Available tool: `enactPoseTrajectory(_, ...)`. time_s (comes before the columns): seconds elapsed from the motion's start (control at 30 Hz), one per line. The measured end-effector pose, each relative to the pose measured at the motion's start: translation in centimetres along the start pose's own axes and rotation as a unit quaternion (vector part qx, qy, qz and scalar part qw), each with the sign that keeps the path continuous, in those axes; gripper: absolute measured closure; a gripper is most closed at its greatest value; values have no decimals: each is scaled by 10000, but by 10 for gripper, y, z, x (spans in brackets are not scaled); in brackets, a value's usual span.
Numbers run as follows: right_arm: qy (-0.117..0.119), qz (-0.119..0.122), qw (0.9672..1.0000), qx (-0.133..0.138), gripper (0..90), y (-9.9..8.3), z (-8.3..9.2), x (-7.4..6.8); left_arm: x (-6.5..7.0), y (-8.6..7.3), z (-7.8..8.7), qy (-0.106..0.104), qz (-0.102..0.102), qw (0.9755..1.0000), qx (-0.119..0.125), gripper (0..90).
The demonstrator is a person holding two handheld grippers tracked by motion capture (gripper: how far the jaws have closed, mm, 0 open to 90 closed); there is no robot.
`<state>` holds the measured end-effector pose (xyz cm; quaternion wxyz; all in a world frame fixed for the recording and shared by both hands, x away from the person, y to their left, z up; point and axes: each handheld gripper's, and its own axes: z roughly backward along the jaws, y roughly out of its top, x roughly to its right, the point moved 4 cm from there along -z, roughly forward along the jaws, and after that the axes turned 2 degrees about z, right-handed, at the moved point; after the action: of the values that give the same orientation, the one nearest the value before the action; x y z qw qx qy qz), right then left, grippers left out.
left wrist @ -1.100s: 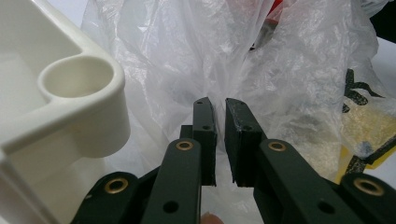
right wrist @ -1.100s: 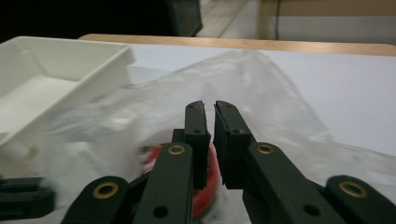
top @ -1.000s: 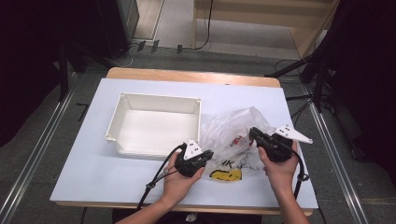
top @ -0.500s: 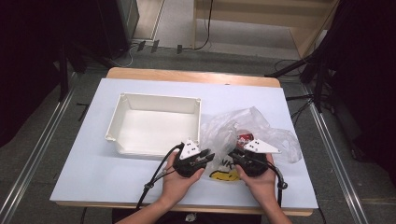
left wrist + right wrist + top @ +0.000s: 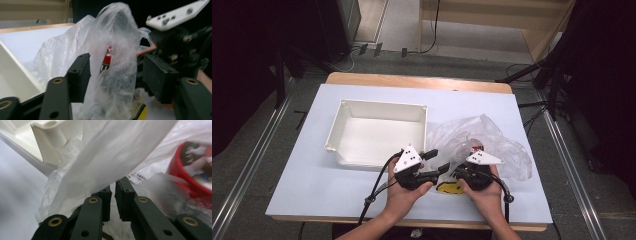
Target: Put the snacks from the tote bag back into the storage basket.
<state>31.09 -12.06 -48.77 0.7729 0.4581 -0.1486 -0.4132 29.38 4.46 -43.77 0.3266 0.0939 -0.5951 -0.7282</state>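
Clear crinkled plastic bag (image 5: 484,142), lying on the white tabletop (image 5: 302,180) just right of the empty white plastic bin (image 5: 379,135), is being opened. The right gripper (image 5: 458,173) pinches a fold of its film, jaws nearly together; the left gripper (image 5: 438,161) has just been opening, film between its spread jaws but unpressed (a red-rimmed item (image 5: 186,173) shows inside). Next, I judge, the left must re-grip another edge and pull apart.
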Motion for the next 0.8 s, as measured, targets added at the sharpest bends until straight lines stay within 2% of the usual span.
enactPoseTrajectory(0.07,29,-17,10000,-69,848,-2,-3,-2,1,-1,-5,-50,36,9999,-114,336)
enactPoseTrajectory(0.2,129,-33,9998,-143,859,-5,-7,-6,2,-13,-17,27,-25,9989,-457,296)
enactPoseTrajectory(0.23,151,-13,9998,-152,861,-5,-7,-7,2,-15,-19,109,-90,9984,-546,320)
enactPoseTrajectory(0.3,212,-39,9996,-159,861,-6,-6,-8,1,-20,-22,288,-186,9970,-700,489)
enactPoseTrajectory(0.4,232,-86,9997,-88,861,-6,-1,-4,-4,-24,-23,357,-182,9958,-826,713)
enactPoseTrajectory(0.5,207,-182,9996,9,858,-6,7,0,-8,-29,-23,433,-237,9944,-934,848)
enactPoseTrajectory(0.57,186,-172,9996,99,854,-4,14,2,-9,-32,-24,457,-243,9935,-1017,900)
enactPoseTrajectory(0.7,37,-164,9993,332,854,2,30,10,-9,-41,-28,485,-351,9911,-1190,900)
enactPoseTrajectory(0.8,-104,-172,9986,480,854,8,38,18,-10,-48,-31,475,-325,9889,-1368,900)
